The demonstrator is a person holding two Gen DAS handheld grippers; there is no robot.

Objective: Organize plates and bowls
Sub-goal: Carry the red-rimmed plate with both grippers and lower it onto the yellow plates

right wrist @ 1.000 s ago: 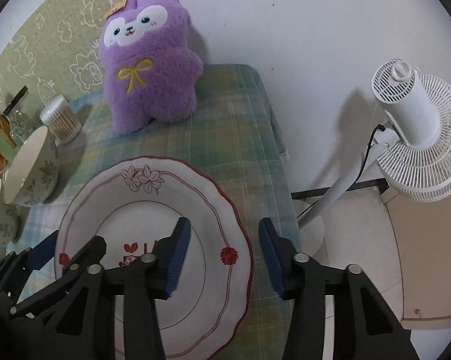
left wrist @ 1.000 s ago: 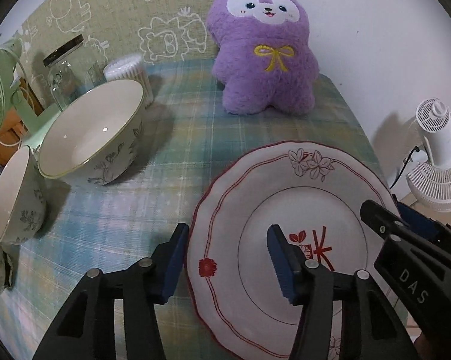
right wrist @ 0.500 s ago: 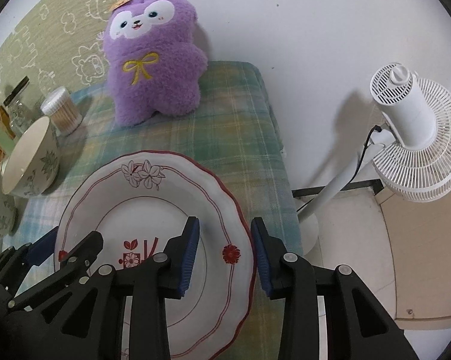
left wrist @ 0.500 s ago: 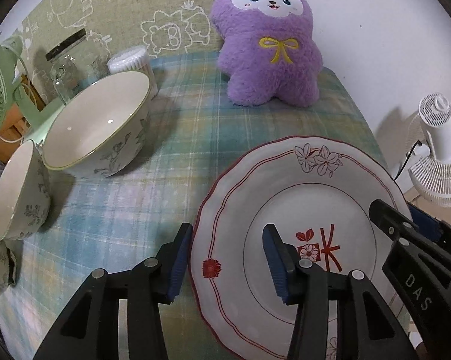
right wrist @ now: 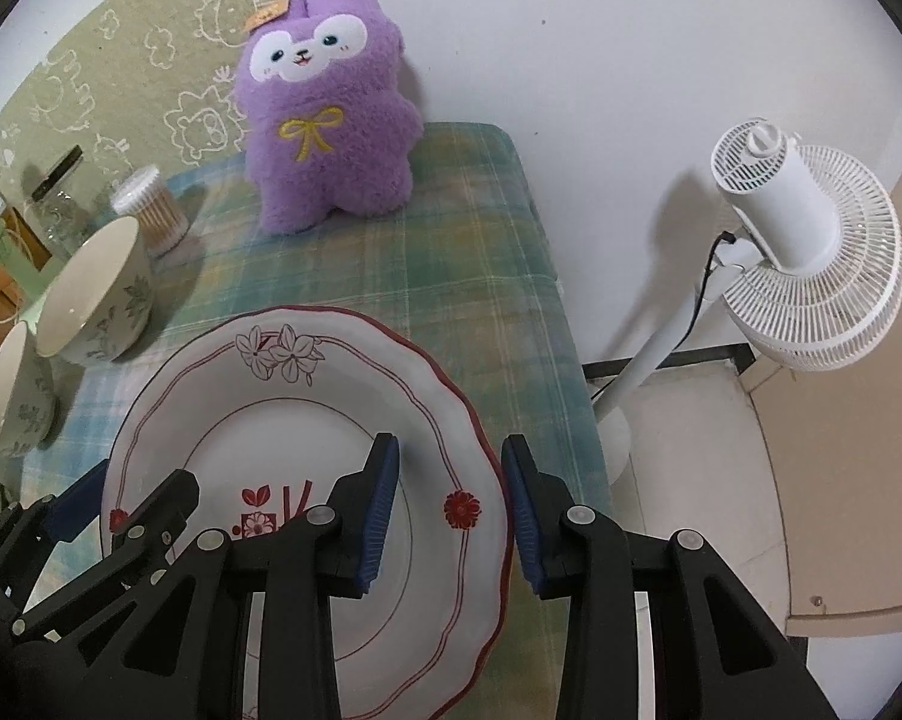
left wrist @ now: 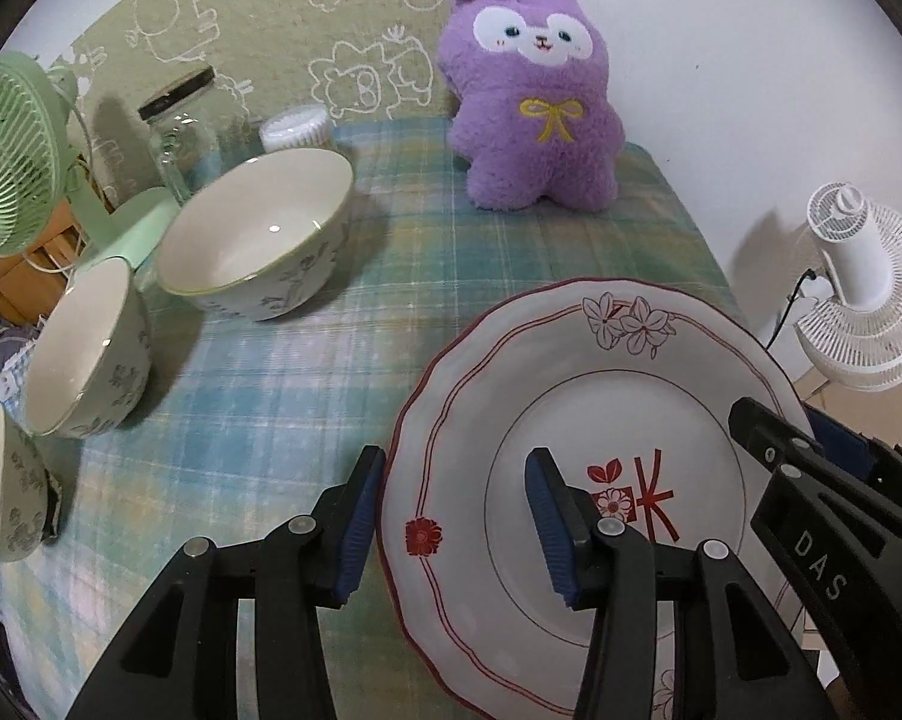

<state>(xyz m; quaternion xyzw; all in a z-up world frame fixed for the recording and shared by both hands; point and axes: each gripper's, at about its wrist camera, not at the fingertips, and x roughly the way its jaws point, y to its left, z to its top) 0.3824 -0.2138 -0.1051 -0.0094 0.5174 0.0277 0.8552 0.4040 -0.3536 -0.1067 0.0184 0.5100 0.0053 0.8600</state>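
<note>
Two grippers, the left gripper (left wrist: 454,519) and right gripper (right wrist: 451,501), are each clamping narrowly on opposite rims of a red-trimmed plate (left wrist: 571,396) at the near right of the checked table (left wrist: 306,372), and should be lifting evenly, level, clear of the bowls (left wrist: 258,252) at the left.

Setting: room in a home. Table (left wrist: 390,276) under green-blue plaid cloth, set against a white wall. Purple plush toy (left wrist: 538,102) at far edge. Green cartoon-animal hanging (left wrist: 270,30) on wall, far left. White pedestal fan (right wrist: 805,252) on floor, right. Glass jar (left wrist: 177,138), floral bowls (left wrist: 258,246), decorated plate (left wrist: 571,420) on the table.
</note>
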